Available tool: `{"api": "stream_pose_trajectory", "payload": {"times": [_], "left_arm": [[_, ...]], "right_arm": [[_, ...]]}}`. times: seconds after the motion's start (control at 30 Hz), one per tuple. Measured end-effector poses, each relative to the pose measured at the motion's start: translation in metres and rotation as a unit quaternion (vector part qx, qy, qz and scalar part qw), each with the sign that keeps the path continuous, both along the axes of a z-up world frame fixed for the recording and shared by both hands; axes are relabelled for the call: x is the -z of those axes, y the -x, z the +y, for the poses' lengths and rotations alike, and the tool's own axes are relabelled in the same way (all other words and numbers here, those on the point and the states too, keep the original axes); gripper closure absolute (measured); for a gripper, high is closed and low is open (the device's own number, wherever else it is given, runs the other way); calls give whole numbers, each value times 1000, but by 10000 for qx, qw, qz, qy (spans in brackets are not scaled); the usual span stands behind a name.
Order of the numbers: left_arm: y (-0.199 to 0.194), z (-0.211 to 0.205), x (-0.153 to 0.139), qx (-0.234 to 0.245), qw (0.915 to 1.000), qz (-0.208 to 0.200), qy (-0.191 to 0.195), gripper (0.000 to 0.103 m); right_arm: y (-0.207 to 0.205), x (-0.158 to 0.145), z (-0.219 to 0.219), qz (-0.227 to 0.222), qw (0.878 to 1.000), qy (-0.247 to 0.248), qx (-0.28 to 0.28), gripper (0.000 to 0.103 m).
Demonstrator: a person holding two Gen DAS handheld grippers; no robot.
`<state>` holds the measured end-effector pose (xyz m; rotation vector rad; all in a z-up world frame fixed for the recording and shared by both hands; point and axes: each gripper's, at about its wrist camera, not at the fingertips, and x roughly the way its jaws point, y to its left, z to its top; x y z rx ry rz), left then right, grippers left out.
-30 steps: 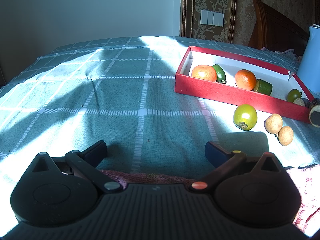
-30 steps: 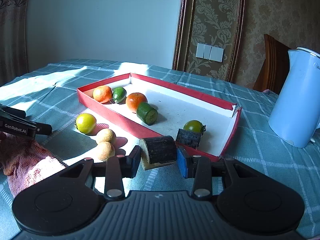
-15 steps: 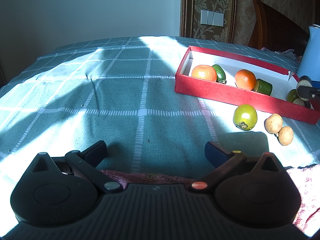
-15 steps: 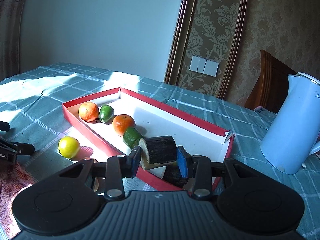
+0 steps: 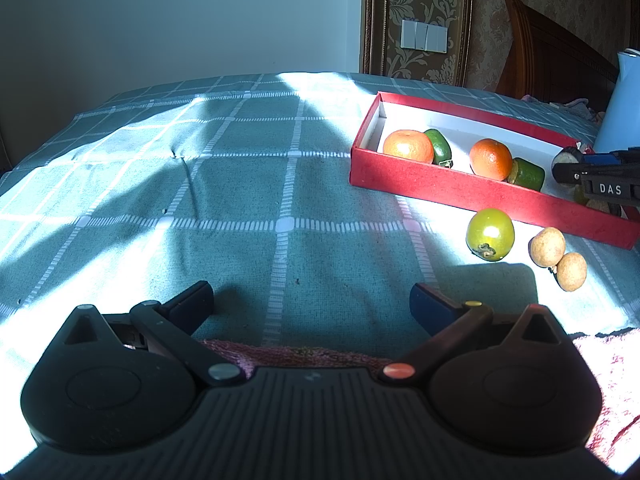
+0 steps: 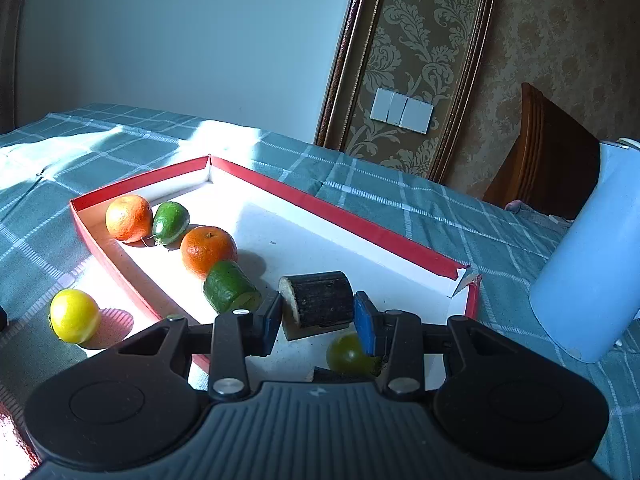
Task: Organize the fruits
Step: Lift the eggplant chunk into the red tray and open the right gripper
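Note:
My right gripper [image 6: 318, 316] is shut on a dark cylindrical fruit piece [image 6: 318, 300] and holds it above the white floor of the red box [image 6: 360, 226]. The box holds two oranges [image 6: 129, 218] [image 6: 208, 252], a green fruit [image 6: 171, 222], a cut green piece [image 6: 230, 286] and a small green fruit [image 6: 346, 354] under my fingers. A yellow-green fruit [image 5: 490, 234] and two tan round fruits [image 5: 547, 246] lie on the cloth outside the box. My left gripper [image 5: 312, 302] is open and empty, low over the tablecloth. The right gripper shows in the left wrist view [image 5: 600, 176].
A pale blue kettle [image 6: 588, 256] stands right of the box. A pink towel [image 5: 600, 354] lies under the left gripper. The table has a green checked cloth [image 5: 240, 184]. A wooden chair [image 6: 548, 152] stands behind.
My right gripper has risen from beside the box and moved forward over it, carrying the dark piece. The left gripper has not moved.

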<state>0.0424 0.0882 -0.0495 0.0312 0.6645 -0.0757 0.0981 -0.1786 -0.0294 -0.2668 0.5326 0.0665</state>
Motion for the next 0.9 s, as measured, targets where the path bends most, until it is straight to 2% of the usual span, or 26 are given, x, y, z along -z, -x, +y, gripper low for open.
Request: {"api": "stream_pose_trajectory", "payload": {"times": [0.27, 0.9], "left_arm": [[0, 0, 0, -1, 10000, 0, 2, 0], [0, 0, 0, 0, 10000, 0, 1, 0]], "right_arm": [[-27, 14, 2, 265, 9996, 27, 122, 65], [-28, 16, 0, 276, 9995, -20, 116, 64]]}}
